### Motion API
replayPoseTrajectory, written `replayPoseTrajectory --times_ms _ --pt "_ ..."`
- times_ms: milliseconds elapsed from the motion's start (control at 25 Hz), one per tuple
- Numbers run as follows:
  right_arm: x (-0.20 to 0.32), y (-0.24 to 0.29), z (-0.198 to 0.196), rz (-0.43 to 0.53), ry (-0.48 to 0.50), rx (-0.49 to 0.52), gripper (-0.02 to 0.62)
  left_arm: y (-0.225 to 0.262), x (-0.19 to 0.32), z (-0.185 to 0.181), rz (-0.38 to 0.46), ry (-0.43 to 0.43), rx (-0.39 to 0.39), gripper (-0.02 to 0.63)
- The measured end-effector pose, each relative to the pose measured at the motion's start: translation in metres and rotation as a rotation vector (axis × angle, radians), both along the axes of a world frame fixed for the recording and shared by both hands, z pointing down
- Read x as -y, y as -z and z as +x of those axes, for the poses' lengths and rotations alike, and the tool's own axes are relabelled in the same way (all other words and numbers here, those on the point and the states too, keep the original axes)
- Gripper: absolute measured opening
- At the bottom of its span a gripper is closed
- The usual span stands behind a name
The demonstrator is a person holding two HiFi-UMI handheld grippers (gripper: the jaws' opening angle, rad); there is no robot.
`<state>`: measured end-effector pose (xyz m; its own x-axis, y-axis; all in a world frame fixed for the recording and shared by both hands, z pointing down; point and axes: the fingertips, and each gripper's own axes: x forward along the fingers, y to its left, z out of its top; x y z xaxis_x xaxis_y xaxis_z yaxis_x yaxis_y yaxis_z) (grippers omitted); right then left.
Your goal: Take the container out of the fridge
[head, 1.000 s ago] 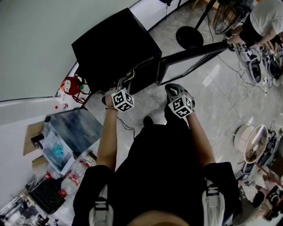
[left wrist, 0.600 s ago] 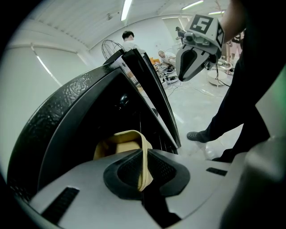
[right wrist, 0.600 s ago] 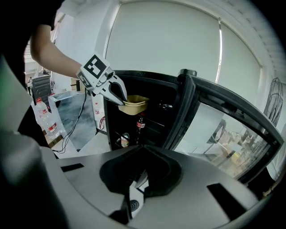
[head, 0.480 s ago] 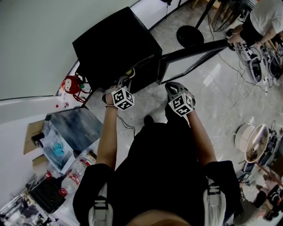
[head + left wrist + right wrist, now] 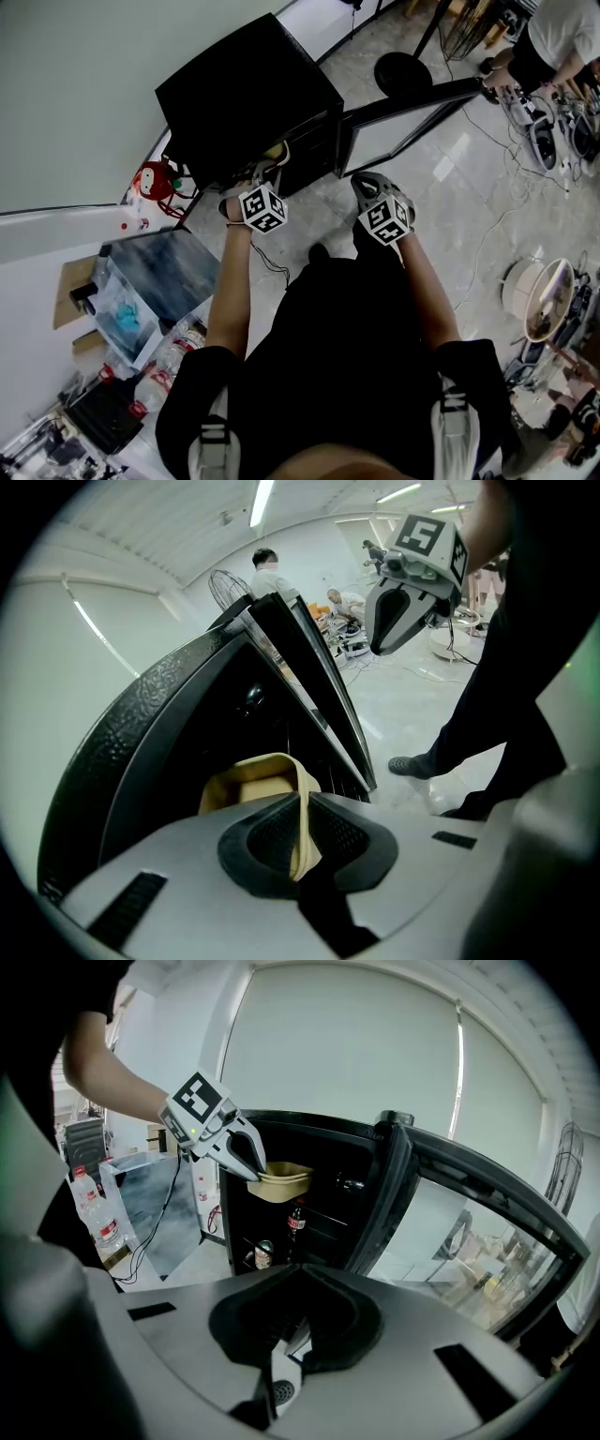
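The black mini fridge stands on the floor with its glass door swung open to the right. My left gripper is at the fridge's opening, shut on the rim of a tan container. In the right gripper view the container hangs at the top of the opening, with the left gripper clamped on its near edge. My right gripper hovers in front of the open door, and its jaws are shut with nothing between them.
Inside the fridge a dark bottle and a can stand on lower shelves. A red toy, a clear box and water bottles sit to the left. A fan base, cables and a person are at the back right.
The tan container shows a little more at the fridge's front, held by the left gripper. The right gripper has hardly moved.
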<state>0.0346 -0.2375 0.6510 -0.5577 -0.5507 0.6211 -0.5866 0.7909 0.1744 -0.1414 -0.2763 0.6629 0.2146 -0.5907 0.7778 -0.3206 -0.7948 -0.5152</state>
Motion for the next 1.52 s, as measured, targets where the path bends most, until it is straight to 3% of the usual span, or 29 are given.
replayPoseTrajectory --times_ms 640,1520 --pt "-0.02 0.009 -0.01 0.016 -0.014 0.033 -0.002 0.007 -0.02 0.002 0.02 -0.031 0.009 0.041" --pt "-0.087 0.022 -0.037 0.103 -0.073 0.003 -0.002 0.018 -0.083 -0.006 0.084 -0.127 0.004 0.041"
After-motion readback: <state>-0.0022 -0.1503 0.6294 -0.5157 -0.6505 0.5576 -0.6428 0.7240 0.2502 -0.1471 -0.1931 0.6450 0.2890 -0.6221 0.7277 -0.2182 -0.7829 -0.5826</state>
